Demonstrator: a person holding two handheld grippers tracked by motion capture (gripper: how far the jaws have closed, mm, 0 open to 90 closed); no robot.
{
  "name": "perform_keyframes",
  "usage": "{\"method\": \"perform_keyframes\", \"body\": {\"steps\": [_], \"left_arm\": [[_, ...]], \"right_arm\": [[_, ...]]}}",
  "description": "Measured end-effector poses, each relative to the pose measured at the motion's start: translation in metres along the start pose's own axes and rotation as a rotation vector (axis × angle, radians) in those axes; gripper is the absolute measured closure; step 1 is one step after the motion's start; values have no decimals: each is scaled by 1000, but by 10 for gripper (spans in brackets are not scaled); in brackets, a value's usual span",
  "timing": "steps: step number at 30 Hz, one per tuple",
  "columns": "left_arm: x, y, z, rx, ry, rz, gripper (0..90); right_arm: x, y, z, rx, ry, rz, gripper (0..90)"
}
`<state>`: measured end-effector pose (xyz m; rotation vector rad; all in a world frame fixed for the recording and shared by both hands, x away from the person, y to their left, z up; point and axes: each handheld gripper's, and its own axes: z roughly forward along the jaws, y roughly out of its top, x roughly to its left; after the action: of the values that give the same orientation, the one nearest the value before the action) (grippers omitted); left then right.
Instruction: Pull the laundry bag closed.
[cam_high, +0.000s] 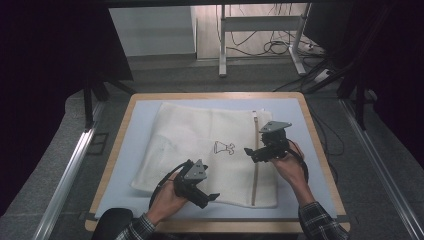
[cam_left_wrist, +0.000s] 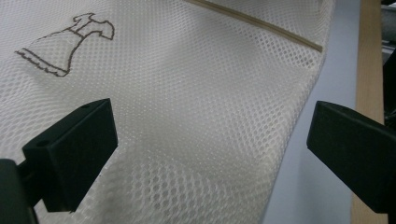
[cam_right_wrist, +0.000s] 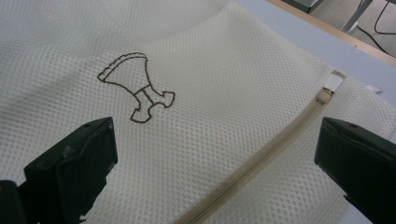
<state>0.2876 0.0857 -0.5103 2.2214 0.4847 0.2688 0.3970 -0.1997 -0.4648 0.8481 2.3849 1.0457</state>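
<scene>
Two grippers, both mine, hover over a cream mesh laundry bag (cam_high: 200, 150) lying flat on the table (cam_high: 120, 150). My left gripper (cam_left_wrist: 210, 144), jaws spread wide, has the bag's corner between them. My right gripper (cam_right_wrist: 215, 163), jaws equally wide, straddles the zipper (cam_right_wrist: 261, 158), its pull (cam_right_wrist: 323, 95) ahead. Pinching mesh alongside the pull could jam the zipper or bunch the bag.

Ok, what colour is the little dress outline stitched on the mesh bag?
Dark brown dress outline on the cream mesh bag; clearest in the right gripper view.
</scene>
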Motion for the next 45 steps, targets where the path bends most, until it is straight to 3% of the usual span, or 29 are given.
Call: {"method": "perform_keyframes", "body": {"steps": [32,45], "left_arm": [[10,-23,-32,-16,87,-47,17],[17,-32,-51,-43,138,-73,16]], "right_arm": [[31,-24,-26,-13,36,-18,1],[36,-41,-51,-41,28,-18,12]]}}
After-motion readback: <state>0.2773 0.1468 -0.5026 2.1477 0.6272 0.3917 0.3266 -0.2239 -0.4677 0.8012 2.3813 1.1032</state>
